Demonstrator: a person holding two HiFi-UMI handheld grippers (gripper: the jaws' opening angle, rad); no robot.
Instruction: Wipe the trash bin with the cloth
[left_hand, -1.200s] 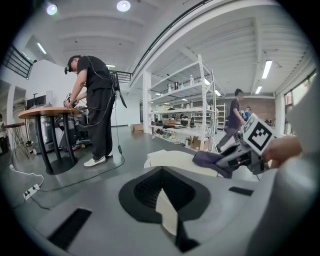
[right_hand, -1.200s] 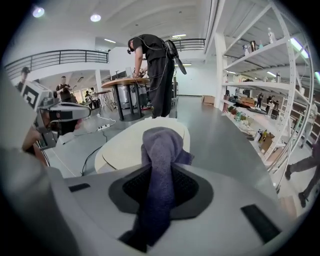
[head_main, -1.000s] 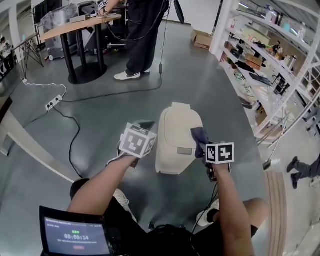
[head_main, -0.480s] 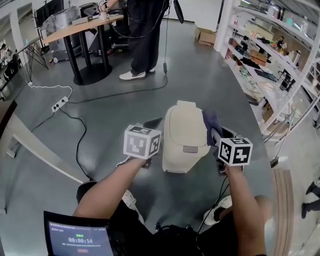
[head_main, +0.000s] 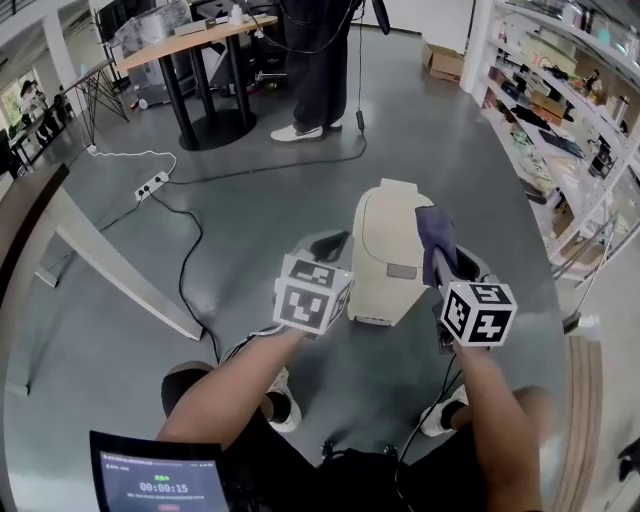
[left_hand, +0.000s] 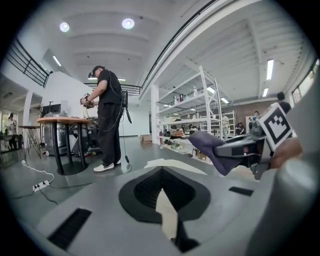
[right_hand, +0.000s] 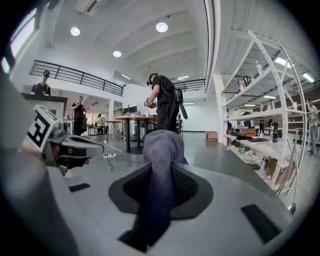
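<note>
Two tongs flank a cream trash bin (head_main: 385, 240) that stands upright on the grey floor (head_main: 150, 330), out in the open. Bare floor lies all round the bin's base. The floor's right edge is lined with white shelving (head_main: 560, 110), well apart from the bin. A black cable (head_main: 190, 250) snakes across the floor to the left, and a standing person (head_main: 320, 60) and a round-footed table (head_main: 190, 30) are at the far edge.

The bin is smooth and rounded, its lid down, with a small grey latch plate (head_main: 402, 271) on the face turned toward the person holding the tongs. Its long axis is vertical; from above, its top runs near to far.

The right tongs (head_main: 440, 262) are clamped on a purple-grey cloth (head_main: 436, 230), which bunches up past the tips over the lid's right edge — whether it touches the lid I cannot tell.

The left tongs (head_main: 330, 245) sit just beside the bin's left side, their tips a narrow gap apart with nothing gripped — only a sliver of cream bin shows between them.
</note>
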